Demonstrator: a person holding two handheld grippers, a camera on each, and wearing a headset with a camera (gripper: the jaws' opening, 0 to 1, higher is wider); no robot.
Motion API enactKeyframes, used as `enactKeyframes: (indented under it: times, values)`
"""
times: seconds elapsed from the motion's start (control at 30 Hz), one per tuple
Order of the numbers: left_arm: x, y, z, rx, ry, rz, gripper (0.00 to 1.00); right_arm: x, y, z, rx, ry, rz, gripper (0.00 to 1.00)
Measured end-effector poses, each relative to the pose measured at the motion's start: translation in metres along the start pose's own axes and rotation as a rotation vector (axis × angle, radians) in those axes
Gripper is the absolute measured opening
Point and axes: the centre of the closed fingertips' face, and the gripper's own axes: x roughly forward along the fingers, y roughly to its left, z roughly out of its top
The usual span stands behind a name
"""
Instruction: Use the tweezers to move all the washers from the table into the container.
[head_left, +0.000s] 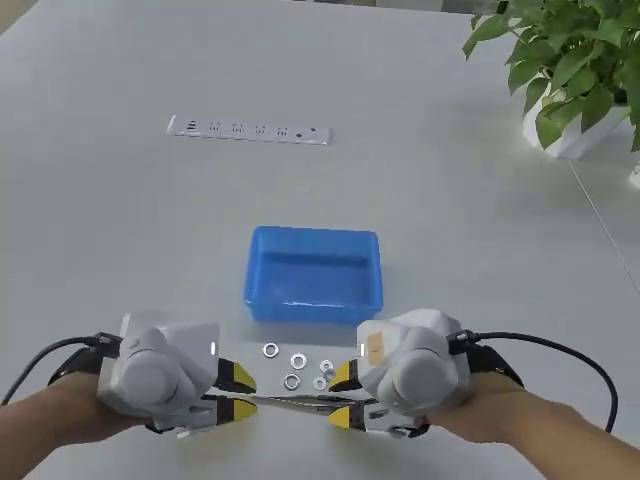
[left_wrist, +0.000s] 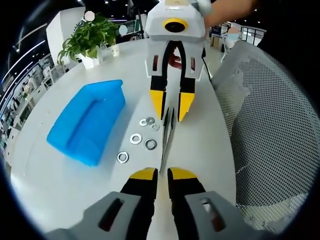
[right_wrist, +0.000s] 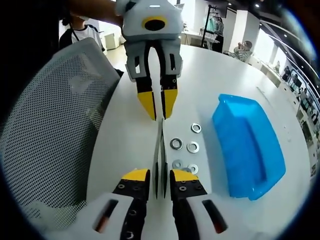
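Head view: tweezers (head_left: 290, 402) span the gap between both grippers. Left gripper (head_left: 240, 392) has its jaws clamped on one end. Right gripper (head_left: 342, 396) jaws straddle the other end, barely apart; cannot tell if they press. Washers (head_left: 298, 362) lie loose on the worktop (head_left: 150, 230), just short of the blue container (head_left: 312, 306). Best settle one firm hold, then tip the points down onto one washer's rim.
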Motion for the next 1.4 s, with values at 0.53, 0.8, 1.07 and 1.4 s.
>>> enactKeyframes:
  times: [0.53,0.8,1.07,1.4]
  values:
    - [0.008,0.0,0.001,0.009,-0.001,-0.016,0.07,0.007,-0.002,0.0,-0.024,0.022,0.002,0.12]
    - [0.007,-0.003,0.003,0.032,-0.004,-0.022,0.05,0.007,-0.001,-0.001,-0.018,0.021,0.001,0.12]
    - [-0.007,-0.004,0.017,0.036,-0.031,-0.017,0.05,0.003,-0.001,0.0,-0.019,0.014,0.0,0.12]
    - [-0.029,-0.008,0.052,0.042,-0.096,-0.016,0.04,-0.001,0.001,0.005,-0.023,-0.003,-0.004,0.13]
